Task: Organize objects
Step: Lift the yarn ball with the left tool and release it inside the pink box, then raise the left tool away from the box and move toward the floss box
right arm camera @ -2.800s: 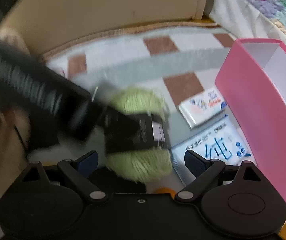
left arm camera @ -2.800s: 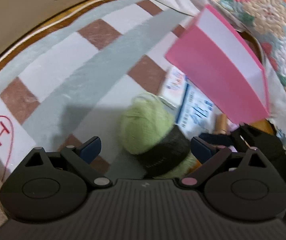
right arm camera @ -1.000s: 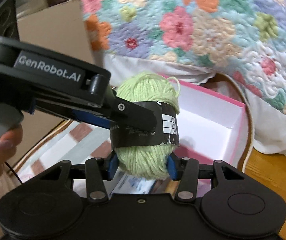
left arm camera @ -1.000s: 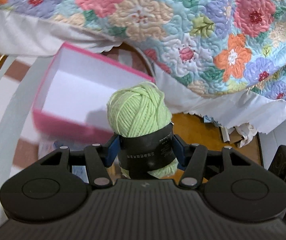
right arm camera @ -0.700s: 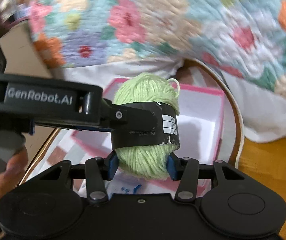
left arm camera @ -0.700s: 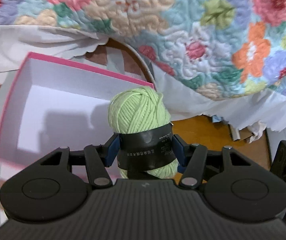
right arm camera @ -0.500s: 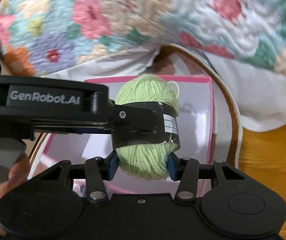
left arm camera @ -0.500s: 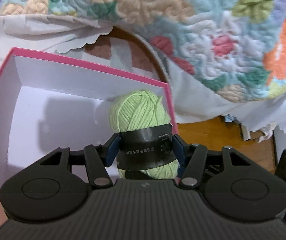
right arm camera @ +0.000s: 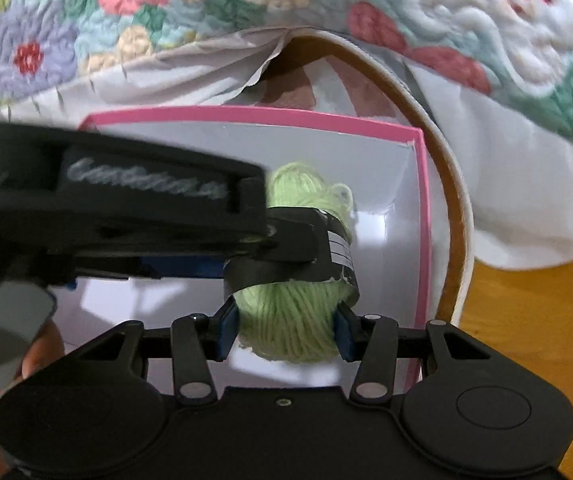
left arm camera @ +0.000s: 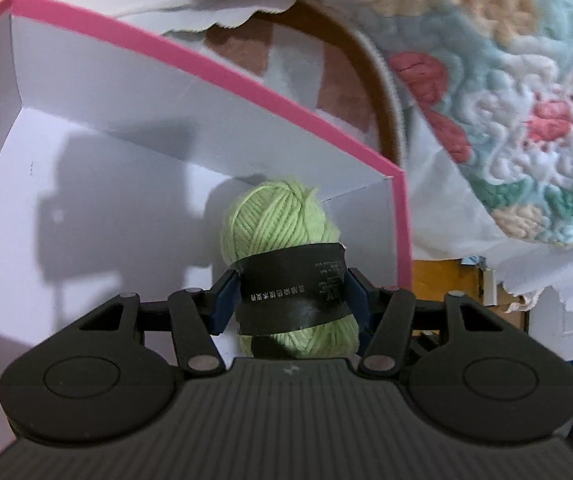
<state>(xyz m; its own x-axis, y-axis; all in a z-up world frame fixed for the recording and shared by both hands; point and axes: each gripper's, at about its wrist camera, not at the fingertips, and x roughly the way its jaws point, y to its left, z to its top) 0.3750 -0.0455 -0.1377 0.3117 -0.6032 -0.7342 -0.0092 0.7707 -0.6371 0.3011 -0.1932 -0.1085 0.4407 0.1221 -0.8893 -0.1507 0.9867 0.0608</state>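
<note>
A light green yarn ball (left arm camera: 278,220) with a black paper band is held by both grippers. My left gripper (left arm camera: 288,300) is shut on its banded middle. My right gripper (right arm camera: 284,330) is shut on its lower end (right arm camera: 290,328). The ball sits low inside the pink box (left arm camera: 190,56), near its far right corner, over the white floor of the box (right arm camera: 366,184). The left gripper's body crosses the right wrist view from the left and hides part of the ball. Whether the ball touches the box floor is hidden.
A floral quilt (left arm camera: 506,80) and white sheet (right arm camera: 506,184) hang beside the box on the right and behind. The checked rug's brown rim (right arm camera: 452,216) curves past the box. Wooden floor (right arm camera: 526,340) lies right of it. The person's hand (right arm camera: 34,356) holds the left gripper.
Both grippers have carried the yarn ball from above the rug over to the pink box and lowered it down inside, toward the far right corner. Both stay shut on it.
</note>
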